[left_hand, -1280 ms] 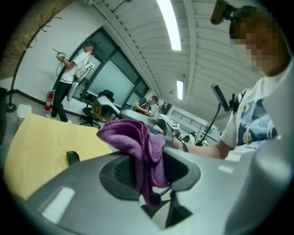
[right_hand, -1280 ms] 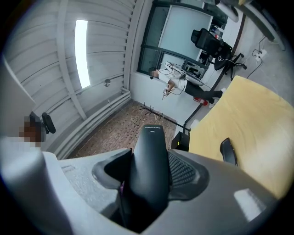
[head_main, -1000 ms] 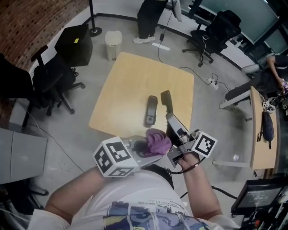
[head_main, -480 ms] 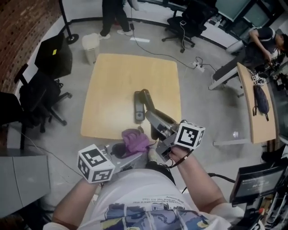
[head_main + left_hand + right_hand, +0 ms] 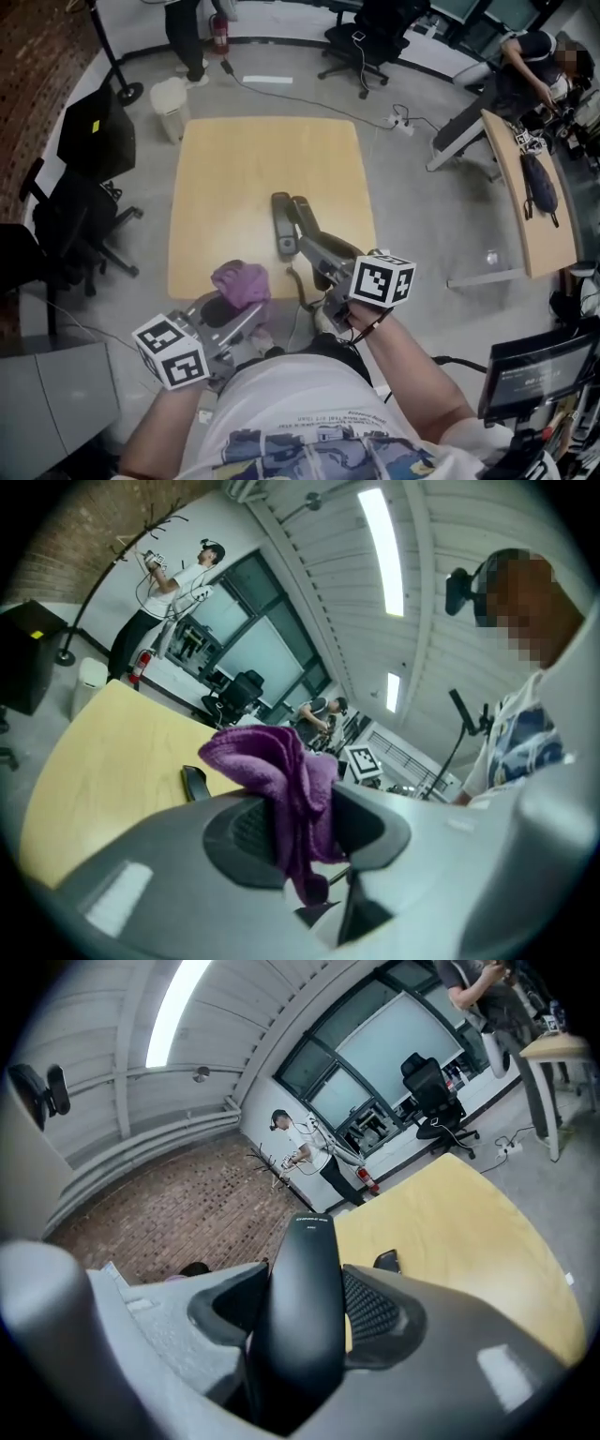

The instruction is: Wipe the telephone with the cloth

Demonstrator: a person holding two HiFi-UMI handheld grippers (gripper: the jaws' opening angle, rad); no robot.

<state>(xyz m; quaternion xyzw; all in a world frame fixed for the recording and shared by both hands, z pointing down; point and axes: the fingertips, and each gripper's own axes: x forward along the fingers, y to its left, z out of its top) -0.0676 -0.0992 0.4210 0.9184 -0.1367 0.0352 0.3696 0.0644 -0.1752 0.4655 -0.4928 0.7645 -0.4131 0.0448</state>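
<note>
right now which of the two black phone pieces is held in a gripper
The handset, clamped between the jaws of the right gripper. The other black piece lies flat on the table, with no gripper closed on it.

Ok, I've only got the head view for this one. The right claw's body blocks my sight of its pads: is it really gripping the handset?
Observer: Yes. In the right gripper view the right claw has both pads pressed against the black handset, which stands up between them.
Operator: And on the left side?
Observer: The left gripper view shows the left claw pinching the purple cloth at a fold, with one tail hanging down below the grip.
Operator: Any marking on the phone?
Observer: Small white print near the handset's top end, too small to read.
</note>
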